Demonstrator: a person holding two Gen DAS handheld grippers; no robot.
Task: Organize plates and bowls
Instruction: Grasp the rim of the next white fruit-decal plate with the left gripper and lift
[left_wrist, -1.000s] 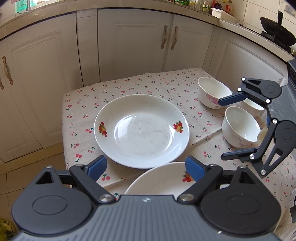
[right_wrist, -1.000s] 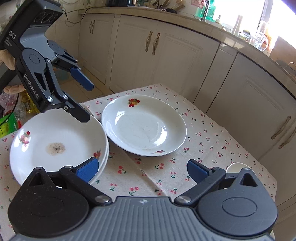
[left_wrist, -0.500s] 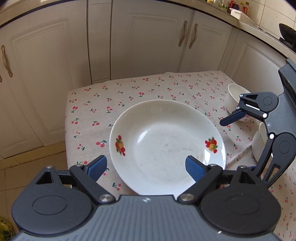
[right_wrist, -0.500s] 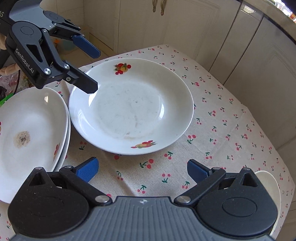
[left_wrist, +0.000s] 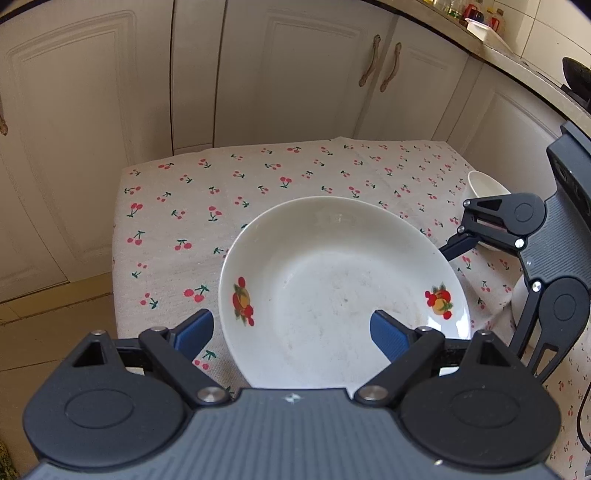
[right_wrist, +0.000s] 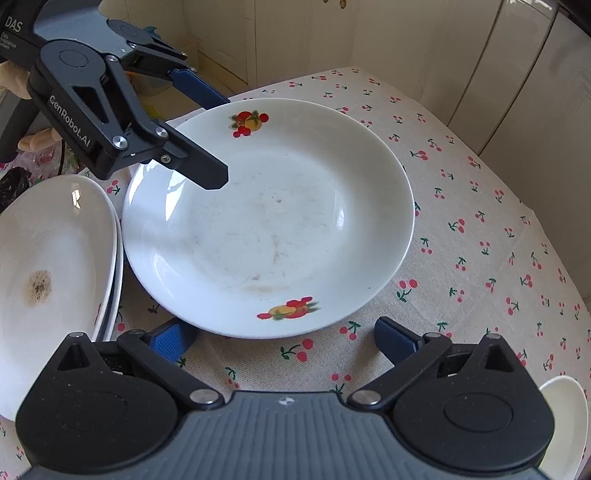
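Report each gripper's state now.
Left gripper: open, holding nothing, jaws straddling the plate rim.
Right gripper: open, holding nothing.

The left claw's (left_wrist: 291, 330) body hides the plate's (left_wrist: 343, 280) near rim. The right claw (left_wrist: 480, 280) covers most of a bowl (left_wrist: 484, 184). The picture's edge cuts off the plate stack (right_wrist: 55, 266).

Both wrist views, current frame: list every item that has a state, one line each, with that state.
left gripper: open, one finger over the plate, holding nothing
right gripper: open, empty, near the plate's rim
fruit-print plate: flat on the tablecloth, empty, faintly smeared
stacked plates: piled beside it, top one has a brown stain
bowl: upright, looks empty
cabinet doors: closed
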